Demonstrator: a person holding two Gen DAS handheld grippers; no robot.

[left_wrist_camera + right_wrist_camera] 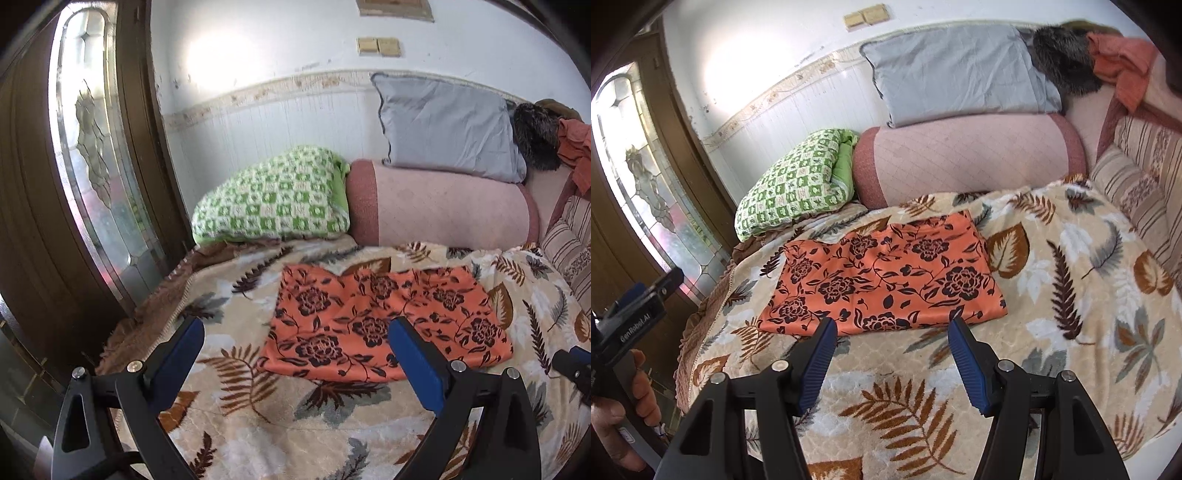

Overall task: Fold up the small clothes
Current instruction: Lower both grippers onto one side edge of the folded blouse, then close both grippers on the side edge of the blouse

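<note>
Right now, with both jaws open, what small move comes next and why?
Probably ease the right gripper forward to the near edge of the orange floral cloth. Its jaws stand open just short of that edge, nothing is held, and the cloth lies flat.

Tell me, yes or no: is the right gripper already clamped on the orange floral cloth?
No, the right gripper is open, its fingers apart just short of the orange floral cloth.

Smooth cloth garment [886, 273], plush blanket [1071, 295]

We see the folded cloth [882, 273] lying on the blanket [1071, 295], the bolster [964, 155] behind it, a pillow [953, 70] atop.
</note>
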